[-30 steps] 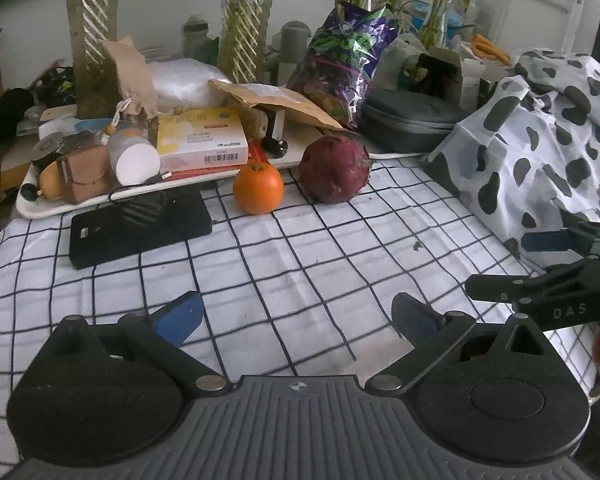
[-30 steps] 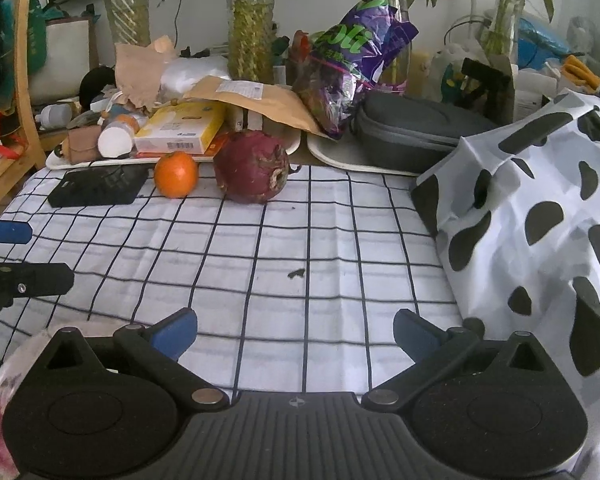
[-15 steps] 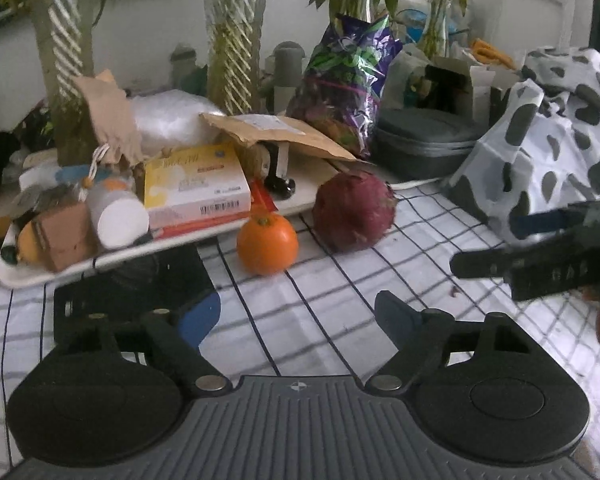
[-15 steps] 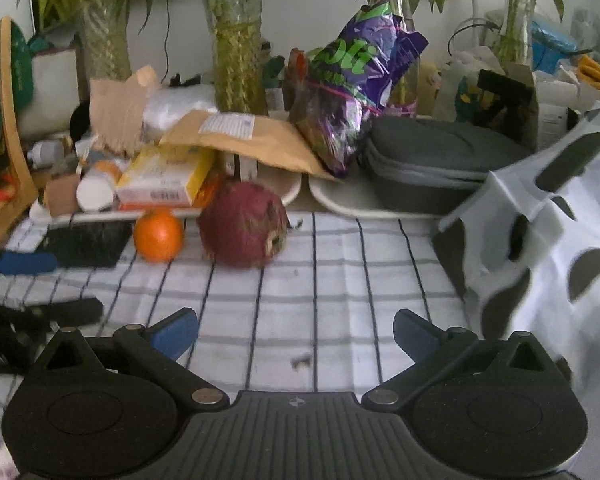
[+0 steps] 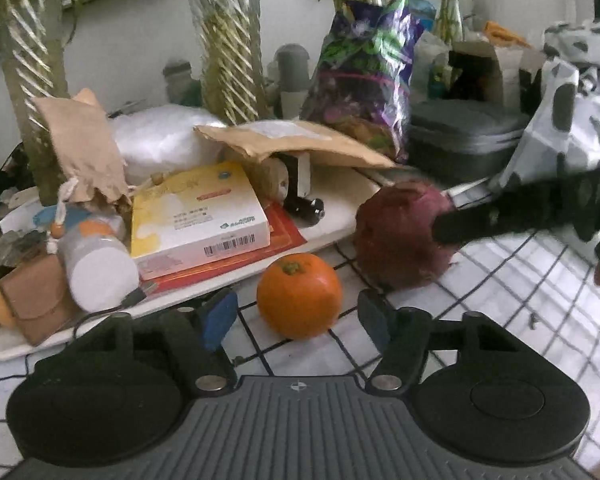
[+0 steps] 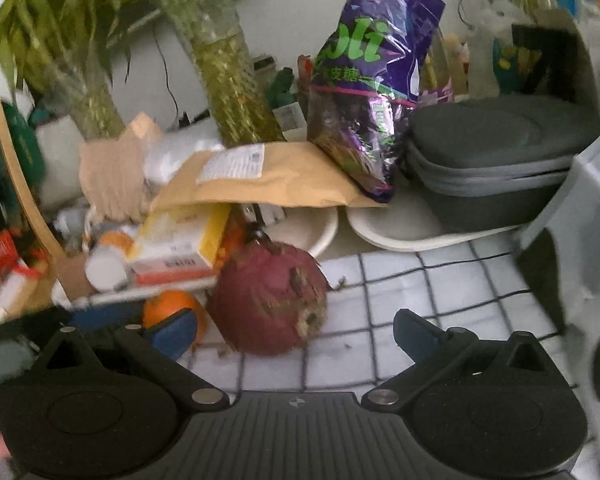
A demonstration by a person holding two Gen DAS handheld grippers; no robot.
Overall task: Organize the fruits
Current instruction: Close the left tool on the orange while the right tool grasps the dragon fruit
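Standing here looking along the right gripper (image 6: 296,330), its jaws are spread wide with the dark red fruit (image 6: 270,298) sitting between them on the checked cloth (image 6: 420,292), pads not touching it. A small orange (image 6: 168,306) peeks out just left of the red fruit, half behind the blue left pad. Behind the red fruit there's a white tray (image 6: 324,232) piled with a yellow box (image 6: 184,240) and a brown envelope (image 6: 268,176), purple bag (image 6: 372,80) leaning further back
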